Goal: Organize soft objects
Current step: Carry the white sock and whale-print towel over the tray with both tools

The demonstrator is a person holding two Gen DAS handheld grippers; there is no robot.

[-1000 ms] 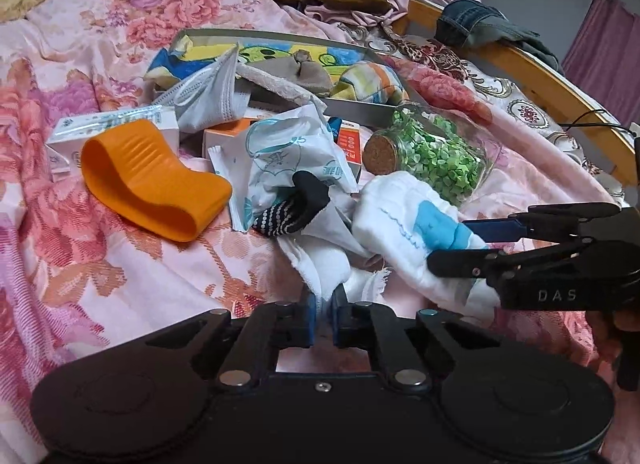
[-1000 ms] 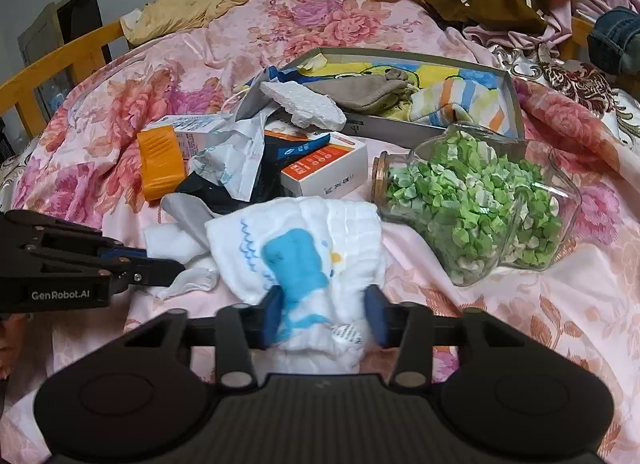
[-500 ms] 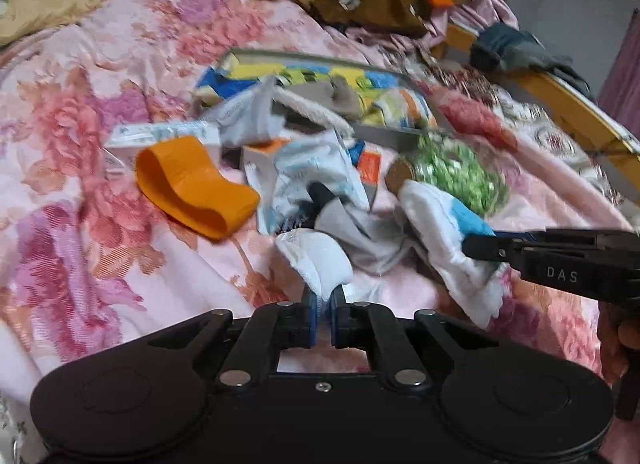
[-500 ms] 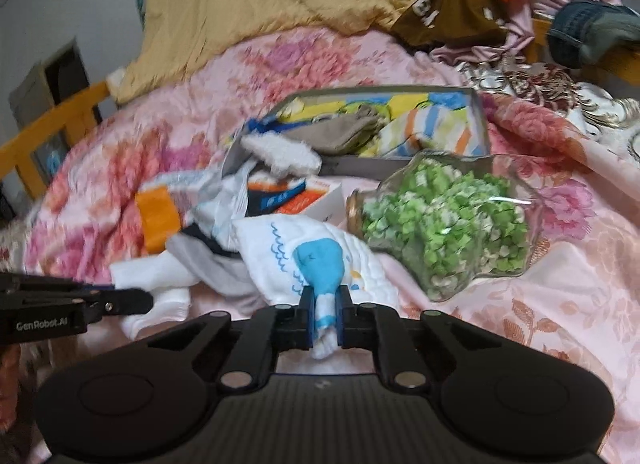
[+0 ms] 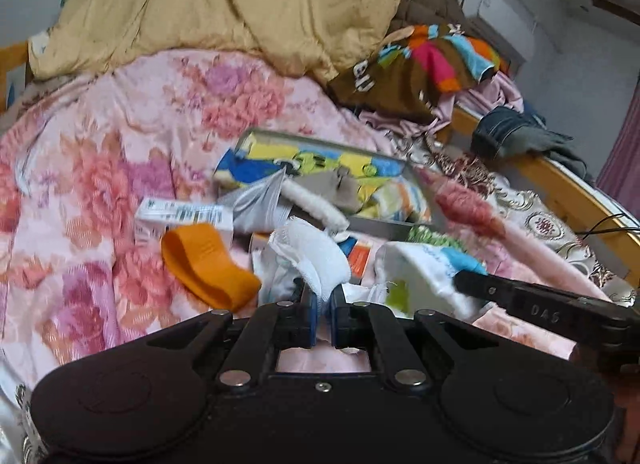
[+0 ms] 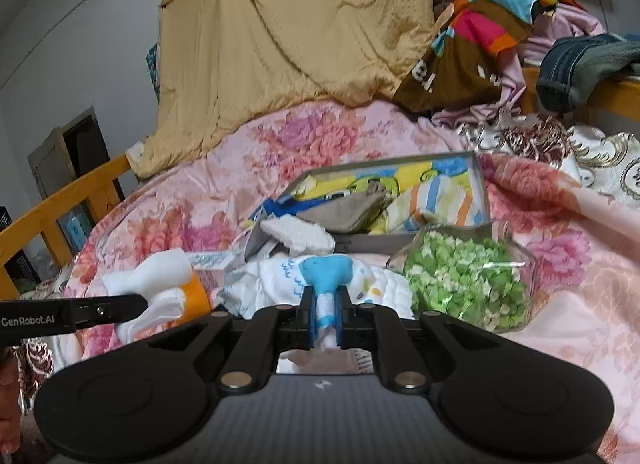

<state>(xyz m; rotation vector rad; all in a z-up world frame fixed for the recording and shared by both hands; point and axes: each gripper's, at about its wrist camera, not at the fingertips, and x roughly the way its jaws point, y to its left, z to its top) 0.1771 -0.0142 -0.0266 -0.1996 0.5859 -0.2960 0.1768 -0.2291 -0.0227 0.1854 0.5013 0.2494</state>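
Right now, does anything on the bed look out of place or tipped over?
Yes. The glass jar of green bits lies on its side on the floral quilt, beside the grey box of folded cloths. It is a hard item among cloths and could roll.

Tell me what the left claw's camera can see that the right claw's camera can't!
Only the left wrist view shows the whole curved orange pad, a barcoded white box behind it, and a dark cable by the bed rail.

Only the right wrist view shows the full glass jar of green bits and a dark doorway.

Both show the tray of soft things, the yellow blanket, the left claw shut on a white cloth, and the right claw shut on a white-and-blue cloth.
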